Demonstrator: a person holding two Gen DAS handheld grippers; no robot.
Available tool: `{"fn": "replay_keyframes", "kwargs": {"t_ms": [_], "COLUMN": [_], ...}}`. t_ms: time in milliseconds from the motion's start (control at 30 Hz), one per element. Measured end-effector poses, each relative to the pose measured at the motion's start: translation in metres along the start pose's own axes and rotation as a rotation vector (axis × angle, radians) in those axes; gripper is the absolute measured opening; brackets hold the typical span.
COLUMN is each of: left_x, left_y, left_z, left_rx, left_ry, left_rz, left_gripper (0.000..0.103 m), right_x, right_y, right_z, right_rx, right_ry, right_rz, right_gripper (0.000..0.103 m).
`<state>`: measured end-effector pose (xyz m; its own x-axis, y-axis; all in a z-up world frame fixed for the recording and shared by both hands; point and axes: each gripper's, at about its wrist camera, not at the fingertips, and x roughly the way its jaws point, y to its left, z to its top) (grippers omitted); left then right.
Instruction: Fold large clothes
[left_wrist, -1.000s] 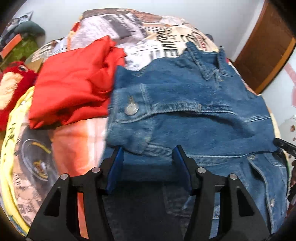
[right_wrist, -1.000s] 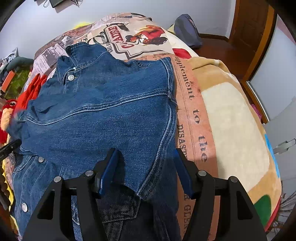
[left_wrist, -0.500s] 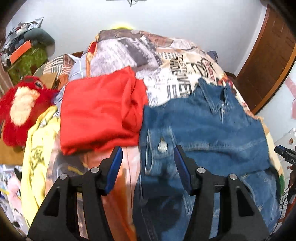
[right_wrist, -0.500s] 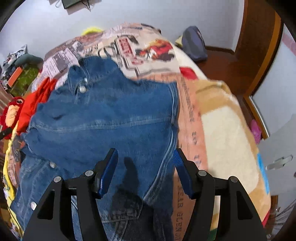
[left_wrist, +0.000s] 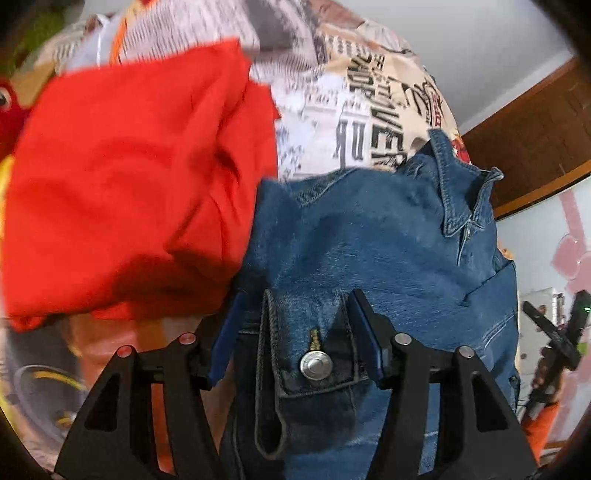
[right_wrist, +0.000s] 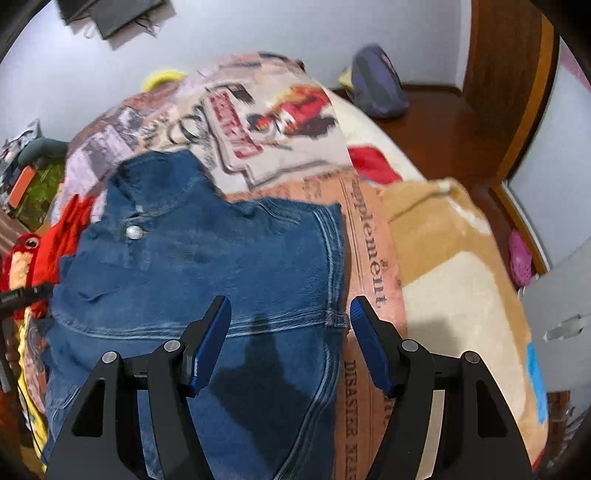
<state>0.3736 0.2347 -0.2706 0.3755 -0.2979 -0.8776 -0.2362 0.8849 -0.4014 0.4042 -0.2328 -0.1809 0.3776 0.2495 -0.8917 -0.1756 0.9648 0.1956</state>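
Note:
A blue denim jacket (left_wrist: 369, 240) lies on the printed bedspread (left_wrist: 362, 110), collar at the far end. My left gripper (left_wrist: 295, 332) is open, low over the jacket's left edge; the buttoned cuff (left_wrist: 314, 365) lies between its blue pads, which do not press it. In the right wrist view the jacket (right_wrist: 207, 266) is spread flat, sleeve folded across. My right gripper (right_wrist: 290, 332) is open above the jacket's right side seam, holding nothing.
A folded red garment (left_wrist: 129, 184) lies left of the jacket, touching it. A red plush toy (right_wrist: 22, 254) sits at the bed's left edge. A tan blanket (right_wrist: 443, 258) covers the right of the bed. Wooden door and floor beyond.
My left gripper dropped low and forward, so the jacket's cuff now sits between its pads. My right gripper rose a little and shifted forward over the jacket.

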Motion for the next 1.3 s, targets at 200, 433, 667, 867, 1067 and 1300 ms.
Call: {"fn": "replay_keyframes", "kwargs": {"t_ms": [200,433,667,867,1067,1300], "left_x": [0.02,0.02,0.021,0.001,-0.061,-0.11], "left_y": [0.016,0.017,0.019,0.012,-0.031,-0.071], "left_z": [0.004,0.012,0.004,-0.006,-0.009,0.007], "left_rx": [-0.062,-0.063,-0.09,-0.117,0.025,0.11], "left_ry": [0.015,-0.059,-0.029,-0.034,-0.201,-0.383], "left_rz": [-0.029,0.142,-0.001,-0.014,0.131,0.227], "left_gripper": [0.08,0.082,0.027,0.017,0.005,0.002], "right_x": [0.032,0.051,0.041,0.001,-0.044,-0.063], "right_y": [-0.019,-0.012,-0.005,-0.004,0.012,0.04], "right_z": [0.008,0.024,0.029,0.029,0.038,0.072], "right_rx": [0.086,0.079,0.078,0.072,0.005,-0.028], "right_ry": [0.069,0.046,0.01,-0.086,-0.182,-0.26], "right_rz": [0.065,0.111,0.065,0.073,0.078,0.072], "right_gripper": [0.063,0.063,0.014,0.01,0.009,0.008]}}
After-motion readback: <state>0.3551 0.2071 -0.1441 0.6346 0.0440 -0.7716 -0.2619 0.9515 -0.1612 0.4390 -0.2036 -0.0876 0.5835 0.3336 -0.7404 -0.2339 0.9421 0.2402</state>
